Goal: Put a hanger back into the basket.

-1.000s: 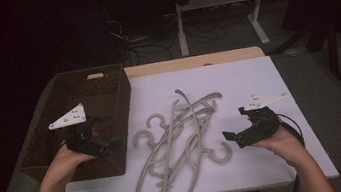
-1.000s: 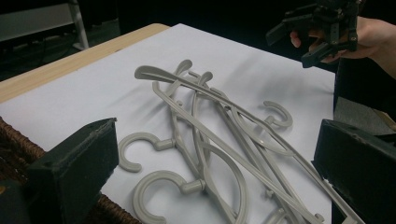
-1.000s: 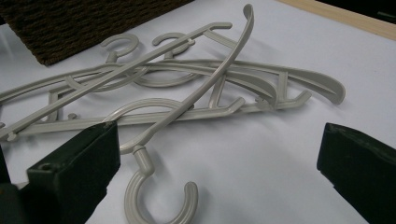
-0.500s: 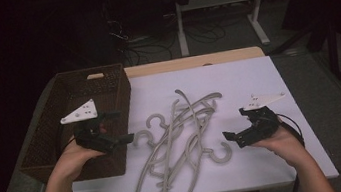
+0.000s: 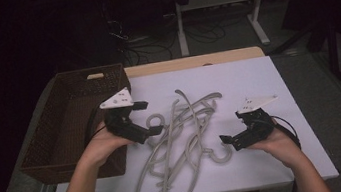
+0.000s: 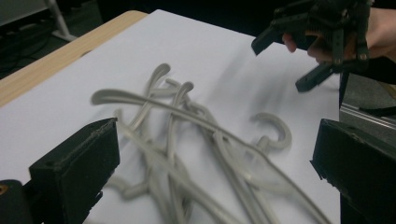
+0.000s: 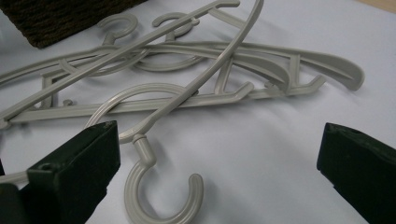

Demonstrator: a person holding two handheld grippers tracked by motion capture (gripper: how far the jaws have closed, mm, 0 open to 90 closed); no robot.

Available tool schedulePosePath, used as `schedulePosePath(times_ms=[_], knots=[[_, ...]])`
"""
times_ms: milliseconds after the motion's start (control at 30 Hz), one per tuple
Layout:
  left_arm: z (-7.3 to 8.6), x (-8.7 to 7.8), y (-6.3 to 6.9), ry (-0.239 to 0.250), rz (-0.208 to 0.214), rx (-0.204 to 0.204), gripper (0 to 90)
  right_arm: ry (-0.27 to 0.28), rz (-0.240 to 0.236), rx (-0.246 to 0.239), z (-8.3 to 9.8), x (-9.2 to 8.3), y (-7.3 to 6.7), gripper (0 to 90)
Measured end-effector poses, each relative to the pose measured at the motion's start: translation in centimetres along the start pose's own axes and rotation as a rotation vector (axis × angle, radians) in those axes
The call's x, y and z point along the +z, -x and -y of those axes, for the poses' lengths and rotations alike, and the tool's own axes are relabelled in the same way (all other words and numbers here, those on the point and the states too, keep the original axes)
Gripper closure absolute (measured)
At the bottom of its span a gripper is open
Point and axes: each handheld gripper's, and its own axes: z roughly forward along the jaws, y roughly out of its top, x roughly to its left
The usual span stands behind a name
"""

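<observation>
Hangers [image 5: 180,140], grey plastic, lie in a tangled heap at centre of the white sheet [image 5: 257,83] covering the table [image 5: 194,61], w/ a person's two hand-held grippers poised either side of the pile. Largest item on the table after the sheet: a dark brown wicker basket [image 5: 61,126] at the left edge, its long side just beside the pile's left end. The heap runs from mid-sheet down to the near edge, where a few hanger arms overhang the table front; hooks curl out on both sides. Left gripper [image 5: 149,132], held in the left hand [image 5: 98,145] at the basket's near right corner, points right toward a hook at the pile's upper left; its jaws stand wide apart in the left gripper view, nothing between them, hangers [image 6: 187,140] blurred on the sheet beyond. Right gripper [image 5: 225,141], in the right hand [image 5: 279,144] at the sheet's right, points left at a lone hook [image 5: 221,155] jutting from the pile's lower right, close to it but apart. Right gripper view: jaws spread wide, gripping nothing, that hook [image 7: 159,196] lying flat on the sheet between and just ahead of them, the basket [image 7: 56,18] at top left. Smallest: white three-cornered plate [image 5: 117,100] atop left gripper.
</observation>
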Motion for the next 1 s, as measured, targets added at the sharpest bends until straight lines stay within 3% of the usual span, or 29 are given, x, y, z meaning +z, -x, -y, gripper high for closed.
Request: schedulePosePath(times_ms=[233, 367, 600, 767, 867, 1000], knots=[[-1.2, 5.0, -0.5, -0.037, 0.015, 0.008, 7.3, -0.012, -0.007, -0.003, 0.1, 0.4, -0.2, 0.0], [-1.5, 7.3, -1.5, -0.062, 0.007, 0.006, 16.9, -0.024, -0.020, -0.002, 0.3, 0.6, -0.4, 0.4], [-1.6, 10.2, -3.7, -0.113, -0.037, 0.014, 46.7, -0.045, -0.045, -0.007, 0.7, 1.2, -0.9, 3.6], [-1.5, 11.8, -4.9, -0.144, -0.050, -0.012, 64.8, -0.080, -0.072, -0.017, 1.4, 1.6, -1.5, 9.9], [-1.3, 12.1, -5.2, -0.144, -0.066, -0.026, 65.2, -0.105, -0.081, -0.022, 1.9, 1.8, -1.8, 12.5], [-1.1, 11.9, -5.2, -0.131, -0.076, -0.033, 54.8, -0.132, -0.081, -0.032, 2.5, 2.2, -2.3, 15.5]])
